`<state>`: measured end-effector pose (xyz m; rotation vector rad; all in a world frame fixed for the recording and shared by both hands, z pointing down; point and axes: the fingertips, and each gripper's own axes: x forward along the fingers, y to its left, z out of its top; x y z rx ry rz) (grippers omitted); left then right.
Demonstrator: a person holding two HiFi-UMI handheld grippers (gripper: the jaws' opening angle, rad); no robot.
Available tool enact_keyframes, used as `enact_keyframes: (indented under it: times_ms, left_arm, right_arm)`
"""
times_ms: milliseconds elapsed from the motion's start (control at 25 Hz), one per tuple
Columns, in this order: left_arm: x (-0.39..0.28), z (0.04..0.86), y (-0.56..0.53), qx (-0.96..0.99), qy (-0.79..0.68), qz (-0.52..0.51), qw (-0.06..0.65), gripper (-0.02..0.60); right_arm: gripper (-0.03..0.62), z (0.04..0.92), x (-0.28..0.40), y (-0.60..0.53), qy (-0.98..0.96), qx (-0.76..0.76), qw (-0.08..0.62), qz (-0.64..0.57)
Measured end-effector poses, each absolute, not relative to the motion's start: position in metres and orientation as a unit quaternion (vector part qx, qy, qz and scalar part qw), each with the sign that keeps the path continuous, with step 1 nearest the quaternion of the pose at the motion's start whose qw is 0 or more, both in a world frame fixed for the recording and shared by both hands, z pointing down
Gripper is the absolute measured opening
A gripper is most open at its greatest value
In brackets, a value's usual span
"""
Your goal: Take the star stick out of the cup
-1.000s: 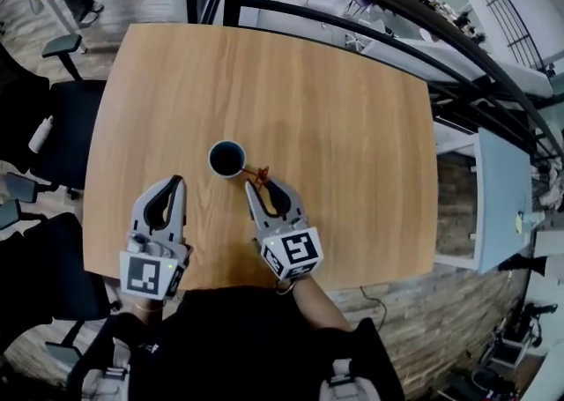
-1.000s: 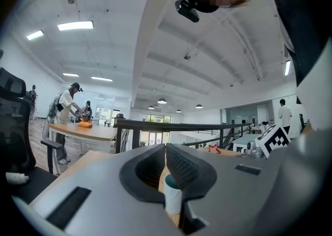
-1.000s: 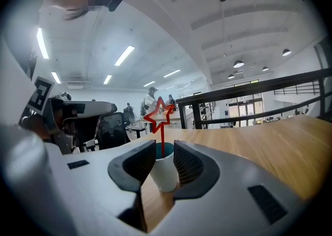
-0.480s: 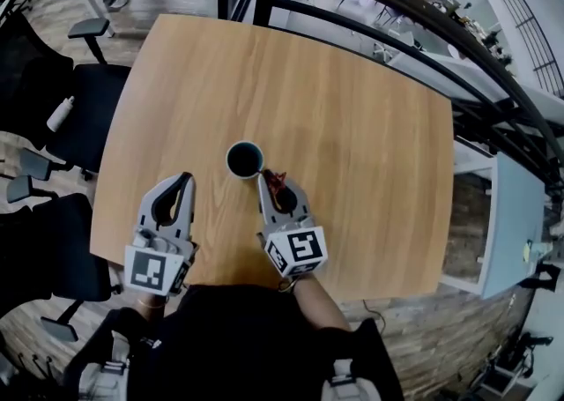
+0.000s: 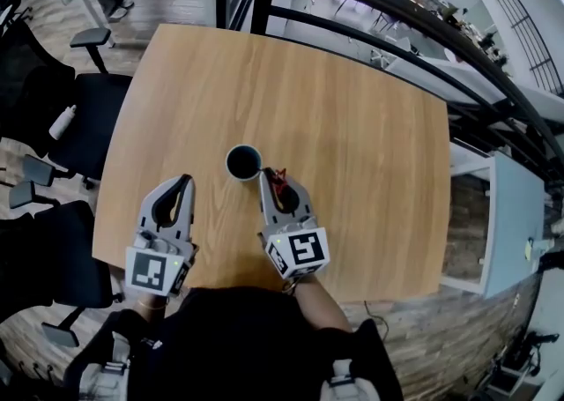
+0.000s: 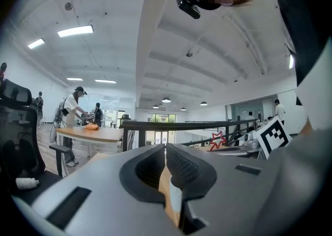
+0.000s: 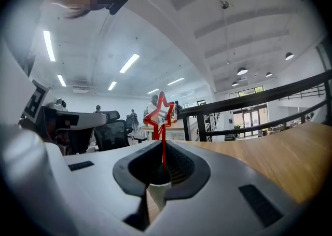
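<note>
A dark cup stands upright on the round-cornered wooden table. Its inside looks dark and empty from above. My right gripper is just right of the cup and below it in the head view, shut on the red star stick. In the right gripper view the red outline star rises above the closed jaws of the right gripper on its thin stem. My left gripper is to the cup's lower left, shut and empty. The left gripper view shows the star off to the right.
Black office chairs crowd the table's left side, one carrying a white bottle. A dark railing runs past the far edge. The table's near edge lies just behind both grippers. People stand at a distant desk.
A second ago the stick reached from the right gripper to the cup's rim; now it is held apart from the cup. The head view has shifted slightly. The left gripper stays put.
</note>
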<state>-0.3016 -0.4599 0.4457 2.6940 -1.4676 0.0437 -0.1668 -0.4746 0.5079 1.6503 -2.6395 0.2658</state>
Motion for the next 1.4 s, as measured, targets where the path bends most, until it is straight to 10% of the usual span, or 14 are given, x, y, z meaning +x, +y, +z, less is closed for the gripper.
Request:
enact_keyframes:
  times_ms: [1400]
  left_arm:
    - [-0.292, 0.412, -0.401, 0.855, -0.518, 0.016, 0.009, 0.021]
  right_arm:
    - [0.029, 0.411, -0.143, -0.415, -0.861, 0.504, -0.046, 0.046]
